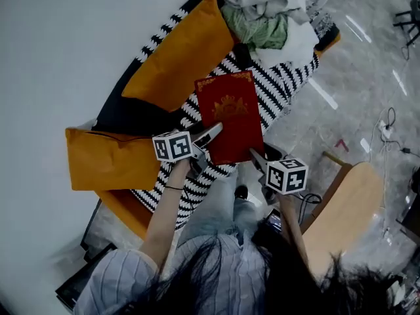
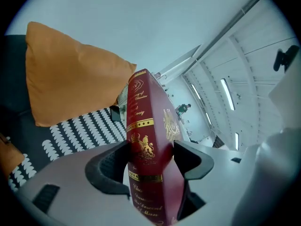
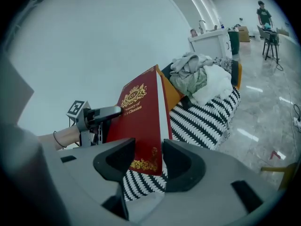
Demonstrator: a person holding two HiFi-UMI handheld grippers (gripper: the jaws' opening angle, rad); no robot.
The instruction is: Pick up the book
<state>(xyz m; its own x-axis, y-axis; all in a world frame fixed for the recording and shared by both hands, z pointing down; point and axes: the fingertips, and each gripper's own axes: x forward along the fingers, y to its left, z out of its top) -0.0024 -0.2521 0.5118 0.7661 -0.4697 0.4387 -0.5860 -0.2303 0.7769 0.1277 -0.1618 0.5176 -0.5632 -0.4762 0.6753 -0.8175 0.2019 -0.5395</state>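
You hold the red book point(image 1: 230, 113) in the air above the striped couch cover point(image 1: 289, 77), near an orange cushion point(image 1: 177, 54). Your left gripper point(image 1: 209, 135) clamps its spine, and your right gripper point(image 1: 257, 157) seems to pinch its lower corner.

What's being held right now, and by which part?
Both hold the red hardcover book: left gripper clamps its spine edge, right gripper a lower corner.
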